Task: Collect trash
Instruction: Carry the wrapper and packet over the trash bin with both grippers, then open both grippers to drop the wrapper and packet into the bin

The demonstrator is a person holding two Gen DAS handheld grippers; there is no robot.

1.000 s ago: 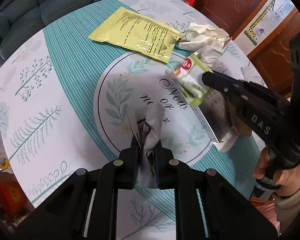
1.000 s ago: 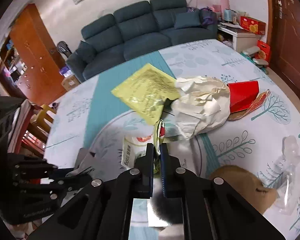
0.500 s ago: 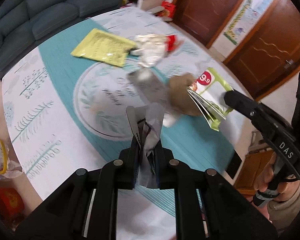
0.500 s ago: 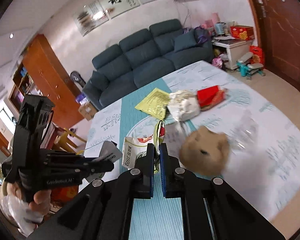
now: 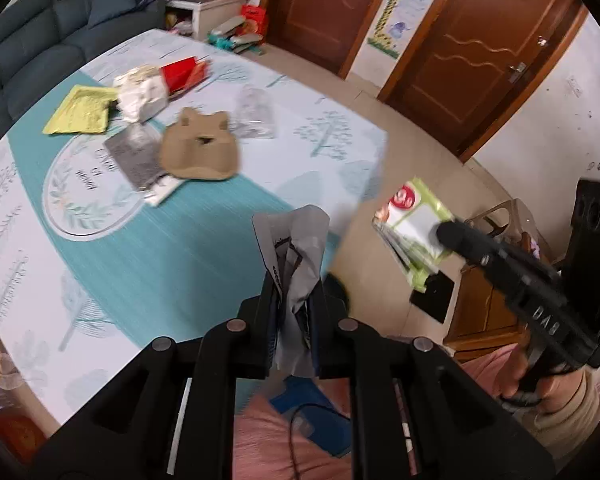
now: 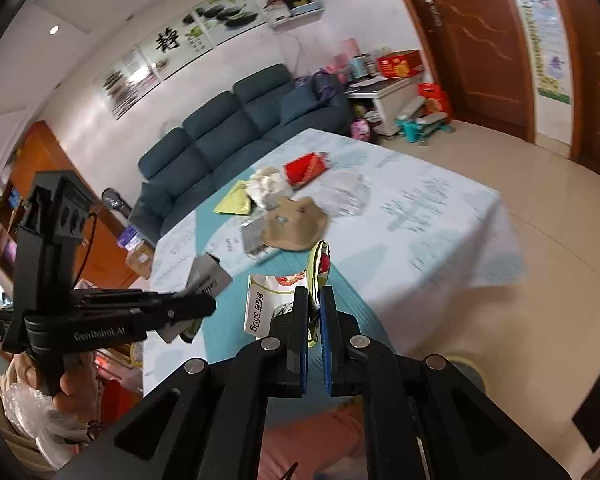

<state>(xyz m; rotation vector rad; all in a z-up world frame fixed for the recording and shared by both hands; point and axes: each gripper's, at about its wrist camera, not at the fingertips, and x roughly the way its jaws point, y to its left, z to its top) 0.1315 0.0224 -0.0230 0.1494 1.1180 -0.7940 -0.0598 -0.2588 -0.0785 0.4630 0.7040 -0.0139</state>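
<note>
Both wrist views look steeply down along their tongs, sharing the littered table (image 5: 148, 264) (image 6: 432, 240).

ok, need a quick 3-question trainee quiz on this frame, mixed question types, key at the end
1. True or false: the left tongs are shut on a crumpled grey wrapper.
2. Which item is clamped in the right tongs? A) yellow pouch B) green and white snack packet C) red packet
3. Fill in: the tan bear-shaped item lies on the table, partly over a ______ foil packet.

Key:
1. True
2. B; the green and white snack packet is off the table, out past its edge.
3. Silver
</note>
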